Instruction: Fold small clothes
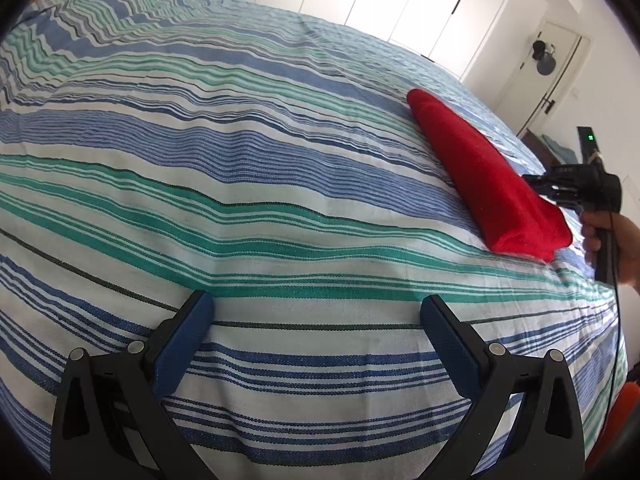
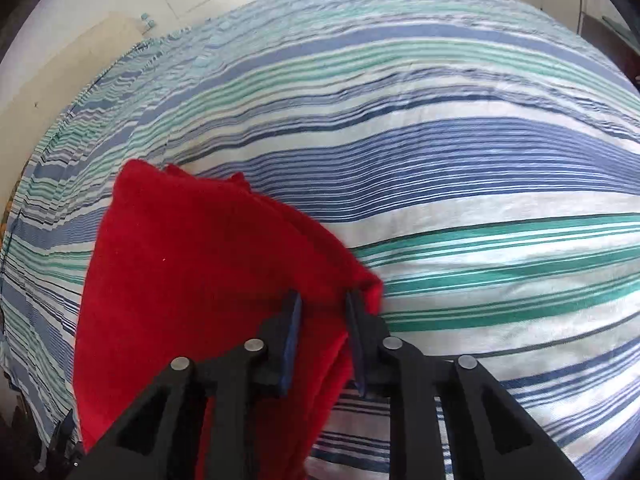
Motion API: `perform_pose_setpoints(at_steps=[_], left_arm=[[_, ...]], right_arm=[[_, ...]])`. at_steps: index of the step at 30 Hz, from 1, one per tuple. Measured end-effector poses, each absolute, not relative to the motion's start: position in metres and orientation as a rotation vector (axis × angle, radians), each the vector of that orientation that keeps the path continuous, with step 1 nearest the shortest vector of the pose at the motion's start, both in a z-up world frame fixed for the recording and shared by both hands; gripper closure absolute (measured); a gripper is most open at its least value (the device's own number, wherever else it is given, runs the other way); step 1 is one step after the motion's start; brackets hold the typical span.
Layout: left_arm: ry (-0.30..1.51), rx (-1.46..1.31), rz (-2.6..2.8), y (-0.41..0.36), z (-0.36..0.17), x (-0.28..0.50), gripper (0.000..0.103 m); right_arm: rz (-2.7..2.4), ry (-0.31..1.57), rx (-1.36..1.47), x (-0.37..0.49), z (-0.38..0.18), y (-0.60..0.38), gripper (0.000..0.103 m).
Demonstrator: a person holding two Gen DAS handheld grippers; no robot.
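The red garment [image 1: 486, 176] lies folded into a long, narrow bundle on the striped bedspread [image 1: 240, 184], and all positions below are given relative to that garment. My right gripper [image 2: 324, 300] sits at the garment's near corner, pointing steeply down; its jaws are narrowed with a thickness of red cloth between them, and the blue pads [image 2: 294, 320] appear to bear on the fabric, so I read this as a grasp on the garment's edge layers. My left gripper [image 1: 316, 308] hangs over bare bedspread, well apart from the garment on its long side, jaws spread wide and holding nothing. My right hand [image 1: 616, 244] shows at the garment's near end in the left wrist view. Judged step: a fold is largely made and I am gripping the near corner, either to carry that end over or to shift the bundle. The next move calls for lifting all pinched layers together, without letting the lower ones slip out, and for bringing the left gripper in to steady the opposite end.
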State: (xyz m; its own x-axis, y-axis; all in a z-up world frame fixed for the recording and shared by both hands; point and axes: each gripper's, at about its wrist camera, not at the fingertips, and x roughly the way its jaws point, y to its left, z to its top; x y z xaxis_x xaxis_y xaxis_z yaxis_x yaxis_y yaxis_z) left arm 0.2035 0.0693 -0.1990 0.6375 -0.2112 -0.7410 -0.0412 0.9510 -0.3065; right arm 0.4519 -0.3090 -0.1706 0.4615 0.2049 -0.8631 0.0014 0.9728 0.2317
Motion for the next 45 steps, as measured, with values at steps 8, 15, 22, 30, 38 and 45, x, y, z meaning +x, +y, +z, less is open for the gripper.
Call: perform_pose_setpoints(at_steps=[8,15,22,30,38,45], left_arm=[[0.888,-0.293,-0.088,0.067,-0.199,0.202,0.001],[0.964,-0.242,-0.050,0.059,-0.185,0.208,0.002],[0.888,-0.560,-0.289,0.032,-0.143,0.270,0.002],[1.097,-0.591,-0.431,-0.038,-0.190,0.354,0.002],[1.113,-0.492,-0.434,-0.054,-0.173,0.349,0.086],[0.981,-0.445,-0.411,-0.041,-0.109,0.327,0.084]], right_arm=[[0.429,0.940,0.216,0.342,-0.129,-0.272,0.080],[0.343,1.056,0.252,0.328,-0.182,-0.277,0.097],[0.366,0.925,0.448,0.349,-0.133,-0.328,0.022],[0.377,1.074,0.891,0.457,-0.213,-0.358,0.034],[0.412,1.064,0.566,0.478,-0.176,-0.299,0.084],[0.518,0.877,0.445,0.466,-0.101,-0.270,0.084]])
